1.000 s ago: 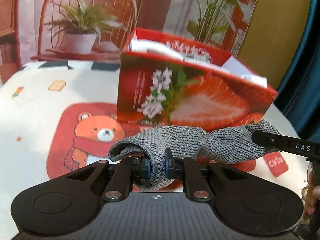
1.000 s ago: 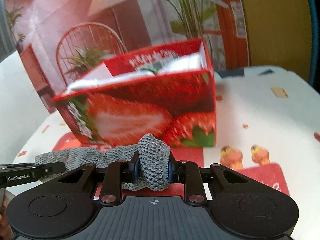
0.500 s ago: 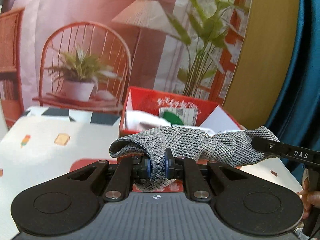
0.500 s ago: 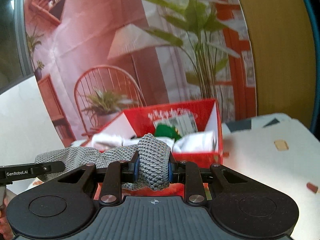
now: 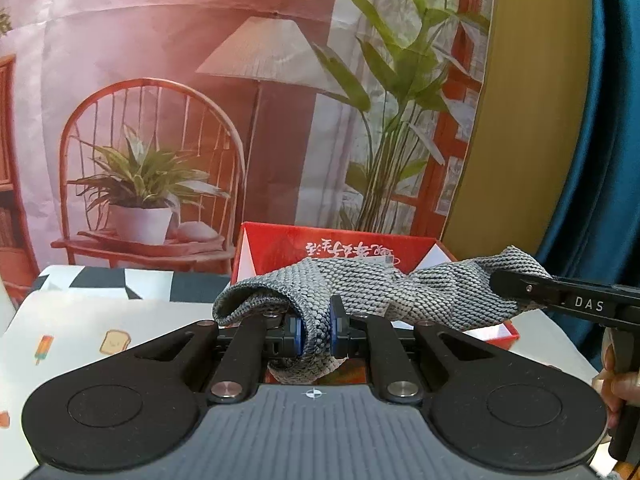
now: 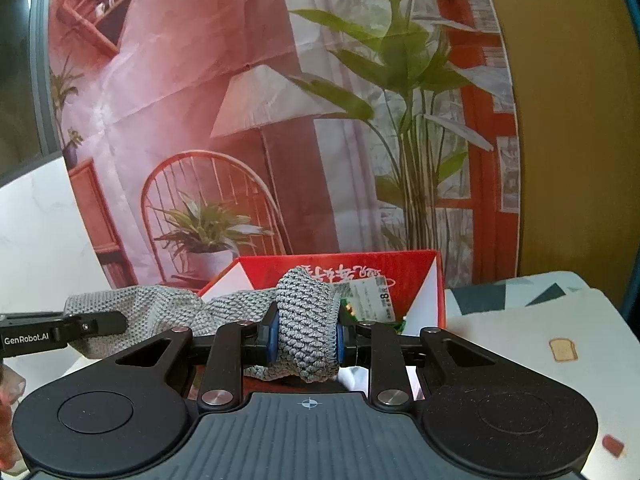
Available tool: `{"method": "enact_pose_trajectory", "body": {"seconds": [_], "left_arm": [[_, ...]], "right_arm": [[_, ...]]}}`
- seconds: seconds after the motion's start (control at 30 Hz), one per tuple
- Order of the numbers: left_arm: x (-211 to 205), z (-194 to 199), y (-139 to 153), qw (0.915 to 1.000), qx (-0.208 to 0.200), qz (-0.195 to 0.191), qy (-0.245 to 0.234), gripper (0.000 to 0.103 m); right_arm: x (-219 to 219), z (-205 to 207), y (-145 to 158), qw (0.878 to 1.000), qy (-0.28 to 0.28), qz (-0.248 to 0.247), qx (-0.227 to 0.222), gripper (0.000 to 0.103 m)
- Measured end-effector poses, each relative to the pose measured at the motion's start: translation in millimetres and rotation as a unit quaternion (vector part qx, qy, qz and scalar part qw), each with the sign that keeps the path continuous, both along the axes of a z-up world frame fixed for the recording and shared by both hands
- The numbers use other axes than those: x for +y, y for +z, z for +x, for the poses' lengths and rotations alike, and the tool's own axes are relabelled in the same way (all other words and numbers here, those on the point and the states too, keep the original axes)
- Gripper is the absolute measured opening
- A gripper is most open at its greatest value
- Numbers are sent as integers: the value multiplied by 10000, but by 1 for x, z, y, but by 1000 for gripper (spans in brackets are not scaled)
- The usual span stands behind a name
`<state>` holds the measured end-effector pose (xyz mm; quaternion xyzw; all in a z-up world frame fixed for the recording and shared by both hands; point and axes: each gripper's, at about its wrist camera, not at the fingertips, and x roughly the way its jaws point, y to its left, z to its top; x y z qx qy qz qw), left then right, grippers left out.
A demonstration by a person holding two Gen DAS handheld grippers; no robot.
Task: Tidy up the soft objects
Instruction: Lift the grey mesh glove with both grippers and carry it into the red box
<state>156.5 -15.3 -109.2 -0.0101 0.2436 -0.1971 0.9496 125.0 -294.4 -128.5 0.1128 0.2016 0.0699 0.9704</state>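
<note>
A grey knitted cloth (image 5: 400,292) hangs stretched between both grippers, in the air above a red strawberry-print box (image 5: 352,244). My left gripper (image 5: 316,334) is shut on the cloth's left end, blue pads pinching a fold. My right gripper (image 6: 306,340) is shut on the cloth's (image 6: 306,312) other end, a thick bunch between its pads. In the left wrist view the right gripper's finger (image 5: 560,296) clamps the cloth at the right. The box (image 6: 436,280) stands open behind the cloth, with white and green items inside, mostly hidden.
The box stands on a white table cover (image 5: 80,320) printed with toast and ice-lolly pictures. Behind the table hangs a backdrop (image 5: 160,80) picturing a chair, lamp and plants. A blue curtain (image 5: 600,160) is at the right. A hand (image 5: 620,384) holds the right gripper's grip.
Both grippers have risen with the cloth held between them. The box, first seen from its strawberry-printed side, now sits lower in view with its open top showing behind the cloth.
</note>
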Motion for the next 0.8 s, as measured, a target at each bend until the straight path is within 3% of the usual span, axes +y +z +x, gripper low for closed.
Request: {"method": "enact_pose_trajectory", "body": {"seconds": [0.43,0.8], "left_arm": [[-43,72,-13,9983,376,399,-208,13],[-67,122,-38,9943,891,415,-403,13]], "right_arm": [[5,71,-18,9976,-108,-485,479,23],[3,121,-43,9907,-241,-771,1091,23]]}}
